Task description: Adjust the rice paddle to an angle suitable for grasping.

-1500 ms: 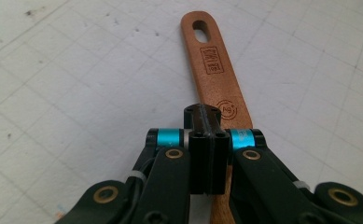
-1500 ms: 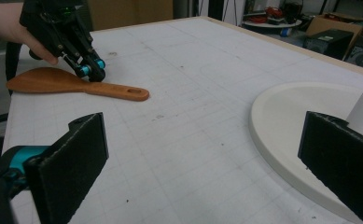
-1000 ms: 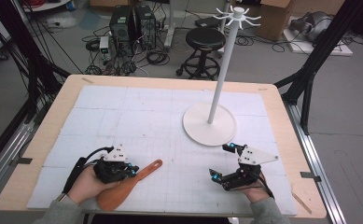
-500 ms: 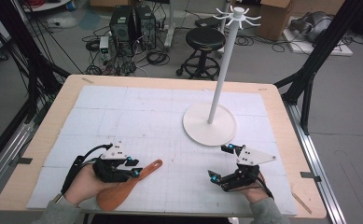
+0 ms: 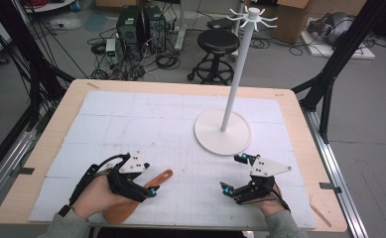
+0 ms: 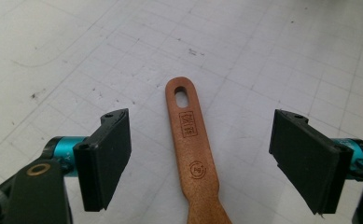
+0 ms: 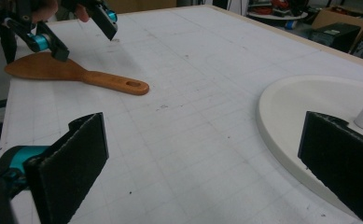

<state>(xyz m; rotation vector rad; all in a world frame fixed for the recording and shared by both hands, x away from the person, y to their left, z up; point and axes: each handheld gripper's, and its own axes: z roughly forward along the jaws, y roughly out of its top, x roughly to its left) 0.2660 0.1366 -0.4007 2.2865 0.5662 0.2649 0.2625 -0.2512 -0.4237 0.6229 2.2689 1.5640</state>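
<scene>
A light wooden table (image 5: 41, 163) covered by a white gridded mat (image 5: 146, 129) is seen from above. At its near left, the left gripper (image 5: 148, 184) is held in a person's left hand (image 5: 94, 196), with its jaws spread wide and nothing gripped between them. Beneath it, a flat brown wooden spatula (image 5: 158, 177) is laid on the mat, its blade under the hand and its handle pointed away and to the right. In the left gripper view, the handle with its slotted hanging hole (image 6: 184, 99) is seen lying between the two black pads (image 6: 104, 156), touched by neither. Farther right and farther back, a white stand with a round flat base (image 5: 224, 133) and a tall thin pole (image 5: 235, 74) topped by a ring of hooks (image 5: 252, 15) is set upright on the mat. At the near right, the right gripper (image 5: 233, 173) is held in the right hand (image 5: 267, 201), just in front of the base; its jaws are likewise wide apart and nothing is held. In the right gripper view, the edge of the base (image 7: 282, 121) is seen between the pads.
</scene>
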